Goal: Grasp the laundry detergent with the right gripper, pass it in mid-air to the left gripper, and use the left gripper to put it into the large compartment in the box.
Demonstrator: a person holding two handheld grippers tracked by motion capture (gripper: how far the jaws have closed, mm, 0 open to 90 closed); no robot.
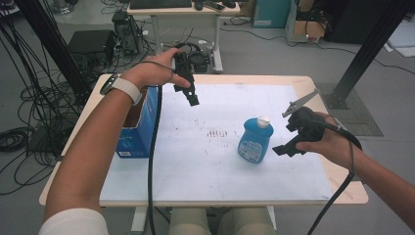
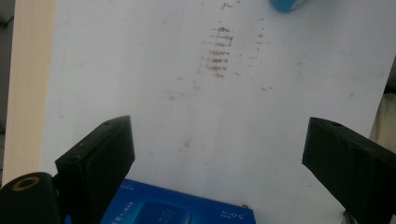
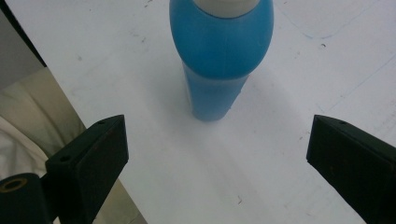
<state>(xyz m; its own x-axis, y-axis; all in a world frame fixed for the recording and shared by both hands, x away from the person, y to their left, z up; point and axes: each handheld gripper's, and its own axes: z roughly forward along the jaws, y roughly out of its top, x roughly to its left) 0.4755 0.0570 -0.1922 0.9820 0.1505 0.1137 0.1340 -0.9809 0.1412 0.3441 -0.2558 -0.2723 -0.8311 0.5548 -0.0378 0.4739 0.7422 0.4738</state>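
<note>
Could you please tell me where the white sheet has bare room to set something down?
The near half of the sheet, in front of the box and bottle, is bare. The middle between them is free too, just stained. The left edge, by the box, is crowded.

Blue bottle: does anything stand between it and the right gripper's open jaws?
Nothing visible does. The blue bottle stands upright on the white sheet, and bare sheet lies between it and the right gripper, whose jaws are open and empty. The blue box sits off at the table's left edge.
</note>
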